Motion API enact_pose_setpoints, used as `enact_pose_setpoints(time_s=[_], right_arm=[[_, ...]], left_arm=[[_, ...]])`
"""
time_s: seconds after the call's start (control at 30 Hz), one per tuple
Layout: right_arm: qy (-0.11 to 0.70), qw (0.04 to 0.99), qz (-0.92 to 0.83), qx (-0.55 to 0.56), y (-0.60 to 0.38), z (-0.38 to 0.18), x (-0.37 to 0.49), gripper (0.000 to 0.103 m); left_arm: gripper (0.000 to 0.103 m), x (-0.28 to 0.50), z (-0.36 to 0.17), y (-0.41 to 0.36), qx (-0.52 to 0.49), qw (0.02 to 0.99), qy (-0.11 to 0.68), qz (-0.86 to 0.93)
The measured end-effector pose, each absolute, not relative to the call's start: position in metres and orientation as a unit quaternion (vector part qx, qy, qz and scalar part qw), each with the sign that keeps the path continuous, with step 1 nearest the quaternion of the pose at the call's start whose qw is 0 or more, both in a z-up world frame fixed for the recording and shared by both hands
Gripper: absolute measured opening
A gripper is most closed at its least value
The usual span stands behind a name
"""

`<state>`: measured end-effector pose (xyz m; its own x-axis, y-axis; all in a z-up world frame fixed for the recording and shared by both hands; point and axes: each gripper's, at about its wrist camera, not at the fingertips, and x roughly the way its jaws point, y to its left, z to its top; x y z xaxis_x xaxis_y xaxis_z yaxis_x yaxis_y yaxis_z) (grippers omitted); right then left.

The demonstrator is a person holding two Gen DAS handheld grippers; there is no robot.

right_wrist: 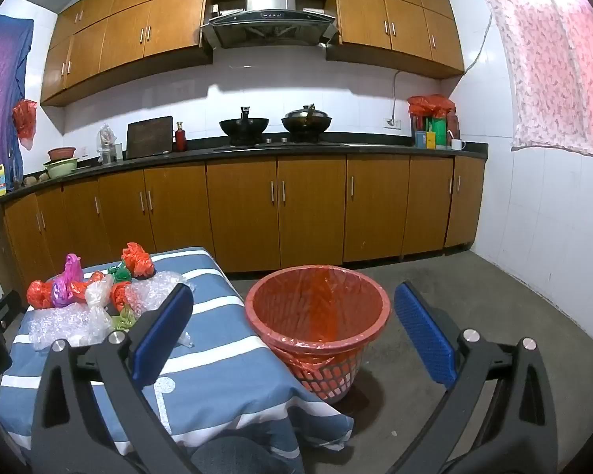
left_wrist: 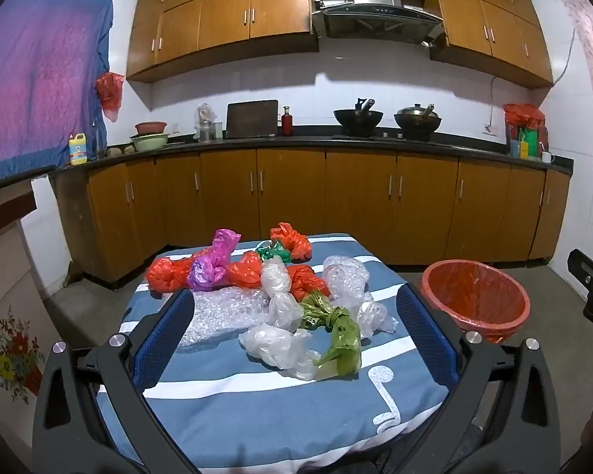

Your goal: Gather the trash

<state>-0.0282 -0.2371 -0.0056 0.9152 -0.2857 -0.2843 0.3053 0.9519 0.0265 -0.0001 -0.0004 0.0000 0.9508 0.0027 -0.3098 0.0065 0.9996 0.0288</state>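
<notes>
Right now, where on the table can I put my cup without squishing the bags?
The near part of the striped cloth, between the gripper fingers and the clear bag, is bare. The far half is crowded with knotted bags.

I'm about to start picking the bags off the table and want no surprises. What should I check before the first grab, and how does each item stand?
1. Left gripper open and holding nothing: ok.
2. Right gripper open and holding nothing: ok.
3. Trash bin upright, lined with a red bag, mouth unobstructed: ok.
4. Bin already has trash in it: none visible; the very bottom cannot tell.
5. Nearest pieces, the clear bag and the green bag, lie in front of the left gripper: ok.
6. Green bag free of the clear bag: cannot tell, they touch.
</notes>
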Motion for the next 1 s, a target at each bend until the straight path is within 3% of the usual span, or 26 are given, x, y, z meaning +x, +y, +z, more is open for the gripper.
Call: enact_pose_setpoints(time_s=[1.0], right_arm=[[0.141,0.978,-0.151,0.037,-0.2377,-0.0072,-0.0273,0.099]], left_arm=[[0.101,0.0002,-0.0001,-0.0002,0.011,0.987,0.161,-0.002]])
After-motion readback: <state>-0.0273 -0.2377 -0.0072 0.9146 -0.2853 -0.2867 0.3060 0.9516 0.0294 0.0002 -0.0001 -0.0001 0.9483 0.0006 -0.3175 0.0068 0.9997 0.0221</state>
